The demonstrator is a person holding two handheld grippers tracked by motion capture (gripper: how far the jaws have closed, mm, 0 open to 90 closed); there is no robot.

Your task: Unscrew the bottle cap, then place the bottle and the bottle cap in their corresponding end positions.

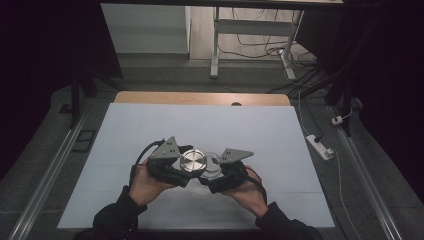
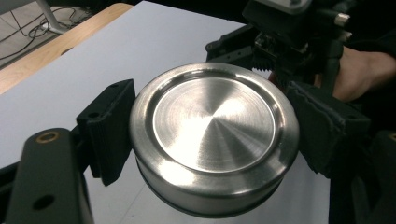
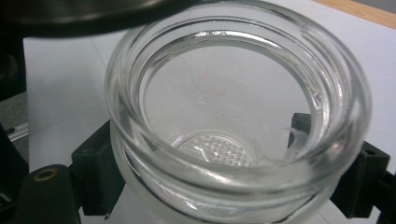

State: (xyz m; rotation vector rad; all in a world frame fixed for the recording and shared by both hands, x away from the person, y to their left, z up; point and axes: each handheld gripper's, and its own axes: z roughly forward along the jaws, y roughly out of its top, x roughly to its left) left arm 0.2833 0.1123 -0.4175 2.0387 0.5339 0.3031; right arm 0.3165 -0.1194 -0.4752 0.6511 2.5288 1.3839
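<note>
A round brushed-steel lid (image 2: 214,119) sits flat-side up between the black pads (image 2: 109,123) of my left gripper (image 1: 191,165), which is shut on its rim. My right gripper (image 1: 214,172) is shut on a clear glass jar (image 3: 233,121), its pads (image 3: 95,175) pressing on the jar's body below the threaded mouth. The jar is empty, and its mouth tilts toward the camera. In the high view the lid (image 1: 192,161) and the jar (image 1: 213,164) are held close together just above the white table top (image 1: 150,130), lid on the left. The lid's dark edge overlaps the jar's far rim in the right gripper view.
The white table top has a wooden strip (image 1: 200,98) along its far edge. Beyond it stand the white legs of a desk (image 1: 216,45), with cables on the floor. A power strip (image 1: 320,146) lies on the floor to the right.
</note>
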